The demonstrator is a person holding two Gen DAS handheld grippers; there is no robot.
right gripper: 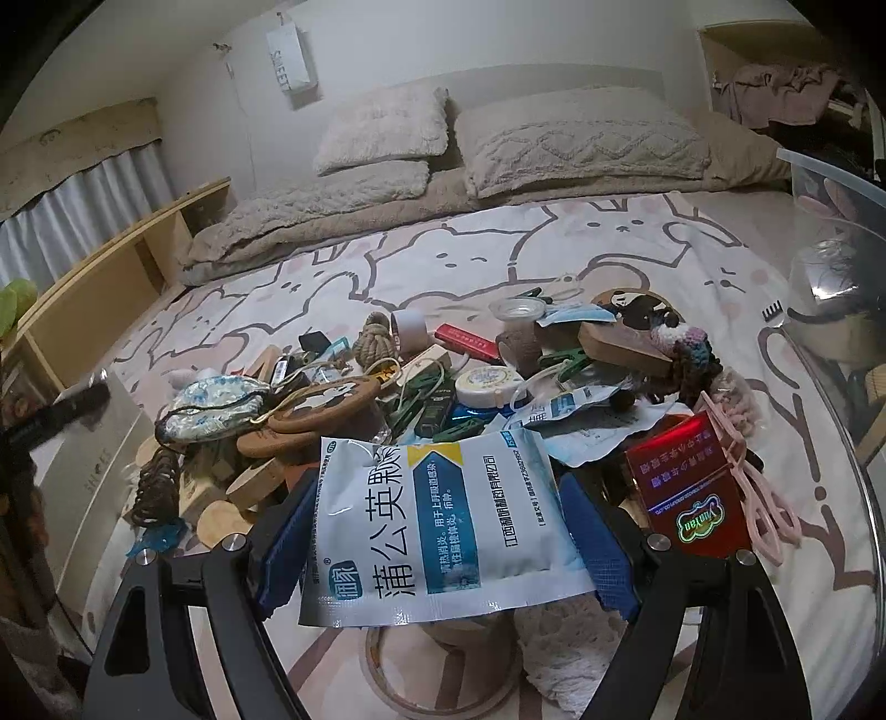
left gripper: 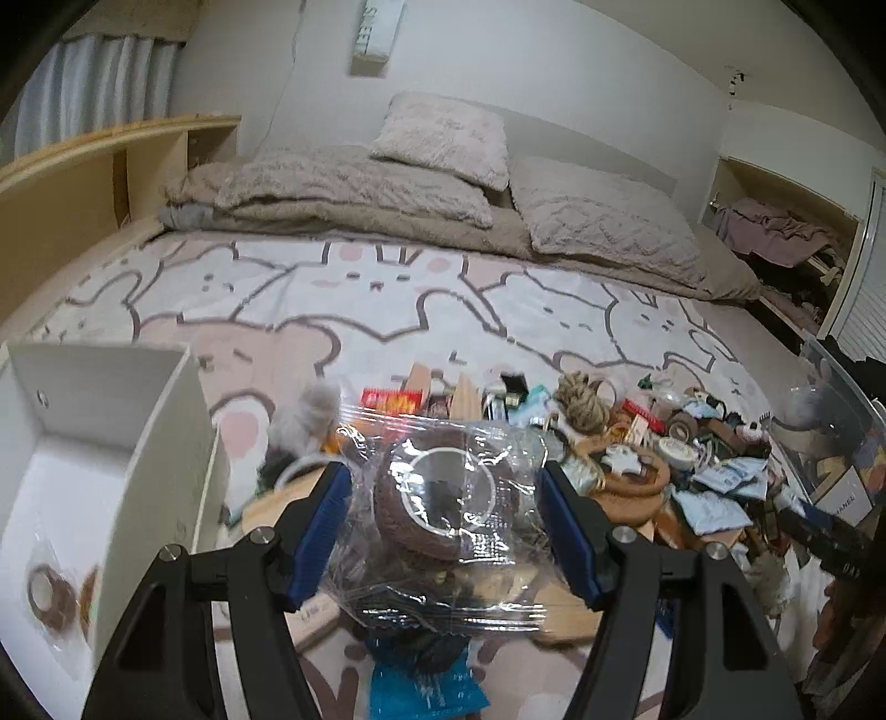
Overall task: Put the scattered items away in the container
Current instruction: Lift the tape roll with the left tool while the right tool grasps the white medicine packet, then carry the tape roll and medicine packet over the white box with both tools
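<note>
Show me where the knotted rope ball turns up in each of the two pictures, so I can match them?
Left wrist view: the rope ball sits right of centre, at the far edge of the pile.
Right wrist view: the rope ball sits left of centre, again at the far edge of the pile.
Shared landmark: the white paper bag hanging on the wall above the pillows.

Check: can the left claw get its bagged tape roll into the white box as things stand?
Probably yes. The left claw grips the bagged tape roll above the pile, and the white box sits just to its left, top open, mostly bare inside. Only the box's near wall stands between; nothing else blocks it.
</note>
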